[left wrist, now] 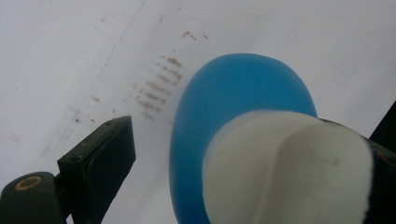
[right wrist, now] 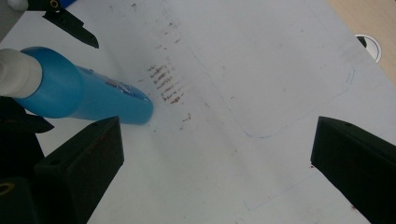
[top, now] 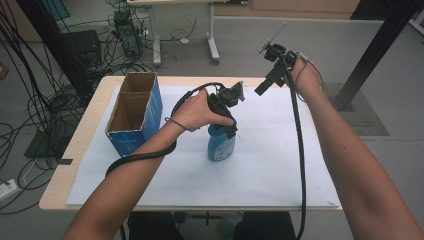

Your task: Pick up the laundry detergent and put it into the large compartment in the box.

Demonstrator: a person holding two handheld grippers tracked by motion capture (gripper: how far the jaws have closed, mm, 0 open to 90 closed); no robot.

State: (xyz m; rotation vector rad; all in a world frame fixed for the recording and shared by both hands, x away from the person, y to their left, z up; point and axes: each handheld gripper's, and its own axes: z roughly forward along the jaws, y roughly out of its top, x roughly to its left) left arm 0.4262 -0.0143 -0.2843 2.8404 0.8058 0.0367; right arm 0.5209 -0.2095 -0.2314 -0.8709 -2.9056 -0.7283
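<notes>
Table [top: 75, 150]: light wood top; nearly all of it lies under a white sheet, with bare wood showing along the left edge and the near left corner
White sheet [top: 270, 170]: flat on the table; a patch of brown smudges [right wrist: 166, 84] shows on it just beside the bottle's base in the right gripper view; faint blue pen outlines also cross it
Cardboard box [top: 135, 112]: blue outside, brown inside; stands upright at the left edge of the sheet, toward the far left corner; open on top, with a divider making two compartments; well apart from the bottle
Blue bottle [top: 221, 145]: stands upright near the middle of the sheet; white cap [left wrist: 285, 172] on top; blue body wider below the cap
Left gripper [top: 226, 107]: held in the left hand directly above the bottle; one jaw stands clear on the left of the cap, the other sits at its right side, largely hidden; cannot tell whether the tongs are clamped on the cap
Right gripper [top: 265, 86]: raised over the far right part of the sheet; tongs wide apart and holding nothing; pointed down toward the bottle
</notes>
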